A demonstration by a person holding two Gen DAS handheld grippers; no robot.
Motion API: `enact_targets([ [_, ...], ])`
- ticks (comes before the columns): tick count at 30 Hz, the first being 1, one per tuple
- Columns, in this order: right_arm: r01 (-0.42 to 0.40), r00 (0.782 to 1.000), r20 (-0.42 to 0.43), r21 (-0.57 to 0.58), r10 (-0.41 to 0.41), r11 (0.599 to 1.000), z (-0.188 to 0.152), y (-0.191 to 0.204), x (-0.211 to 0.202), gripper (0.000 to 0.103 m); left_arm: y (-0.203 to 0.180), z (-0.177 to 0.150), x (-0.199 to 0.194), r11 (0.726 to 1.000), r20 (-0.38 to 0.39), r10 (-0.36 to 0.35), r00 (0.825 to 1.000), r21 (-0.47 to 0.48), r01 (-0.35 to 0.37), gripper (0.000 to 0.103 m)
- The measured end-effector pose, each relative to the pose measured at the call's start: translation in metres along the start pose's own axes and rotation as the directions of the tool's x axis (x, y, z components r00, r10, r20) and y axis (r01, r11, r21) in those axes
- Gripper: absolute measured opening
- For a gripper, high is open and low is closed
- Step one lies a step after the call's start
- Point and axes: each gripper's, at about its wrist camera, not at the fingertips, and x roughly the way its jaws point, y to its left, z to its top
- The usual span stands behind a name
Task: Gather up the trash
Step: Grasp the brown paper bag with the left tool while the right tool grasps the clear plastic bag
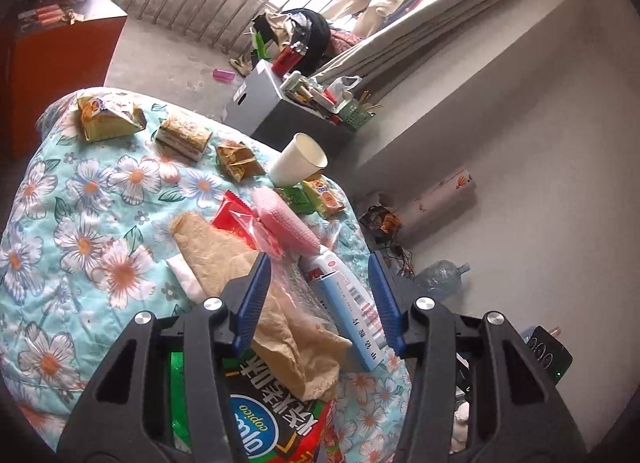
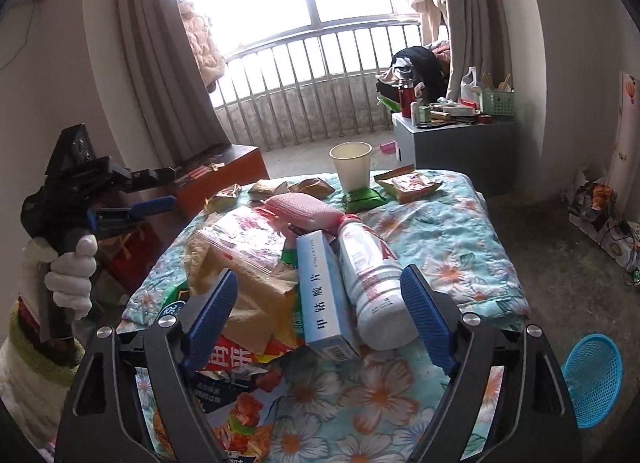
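Trash lies in a heap on the floral quilt (image 1: 92, 223). It includes a brown paper bag (image 1: 216, 251), a clear zip bag (image 2: 244, 239), a blue-white medicine box (image 2: 324, 295), a white bottle (image 2: 372, 283), a pink foam net (image 2: 304, 209), a paper cup (image 2: 351, 165) and several snack wrappers (image 1: 108, 119). My left gripper (image 1: 320, 295) is open above the paper bag and the box (image 1: 352, 303), its pads clear of both. My right gripper (image 2: 320, 315) stands open around the box and bottle without touching them. A gloved hand (image 2: 72, 279) holds the left gripper (image 2: 156, 191) at the quilt's left side.
A blue mesh basket (image 2: 592, 379) sits on the floor at the right. A grey cabinet (image 2: 452, 147) crowded with small items stands behind the quilt, an orange box (image 2: 224, 167) to its left. A window railing (image 2: 320, 83) and curtains close the back. Cables and a water jug (image 1: 440, 275) lie by the wall.
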Motion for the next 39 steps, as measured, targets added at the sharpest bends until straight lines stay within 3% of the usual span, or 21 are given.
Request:
enact_targets([
  [4, -0.053, 0.998, -0.027, -0.096, 0.051, 0.994, 0.014, 0.025, 0.025, 0.065, 0.013, -0.024, -0.001, 1.0, -0.007, 0.011, 1.0, -0.003, -0.011, 0.047],
  [11, -0.067, 0.994, -0.105, -0.325, 0.034, 0.943, 0.016, 0.068, 0.065, 0.048, 0.007, -0.062, 0.006, 0.988, -0.062, 0.064, 0.996, 0.144, -0.055, 0.052],
  [13, -0.046, 0.994, -0.107, -0.378, 0.006, 0.925, 0.011, 0.076, 0.069, 0.045, 0.009, -0.063, 0.016, 0.987, -0.089, 0.089, 0.992, 0.144, -0.075, 0.051],
  [18, -0.047, 0.993, -0.114, -0.395, 0.001, 0.918, 0.008, 0.08, 0.073, 0.043, 0.022, -0.055, 0.031, 0.996, -0.11, 0.049, 0.993, 0.084, -0.04, 0.05],
  [20, -0.05, 0.993, -0.114, -0.414, 0.002, 0.909, 0.008, 0.083, 0.075, 0.042, 0.026, -0.053, 0.034, 0.996, -0.104, 0.056, 0.993, 0.077, -0.049, 0.045],
  [23, -0.047, 0.993, -0.12, -0.445, -0.008, 0.894, 0.009, 0.091, 0.082, 0.038, 0.032, -0.051, 0.038, 0.997, -0.101, 0.041, 0.994, 0.069, -0.034, 0.024],
  [27, -0.059, 0.992, -0.128, -0.473, -0.002, 0.879, 0.012, 0.101, 0.094, 0.035, 0.041, -0.051, 0.038, 0.999, -0.09, 0.02, 0.996, 0.052, -0.015, 0.009],
  [35, -0.077, 0.99, -0.14, -0.521, 0.004, 0.85, 0.014, 0.118, 0.119, 0.034, 0.053, -0.056, 0.034, 1.0, -0.08, 0.011, 0.997, 0.029, -0.009, 0.003],
  [39, -0.072, 0.99, -0.141, -0.546, -0.008, 0.835, 0.013, 0.124, 0.13, 0.029, 0.058, -0.058, 0.036, 1.0, -0.085, 0.011, 0.996, 0.012, -0.01, 0.002],
])
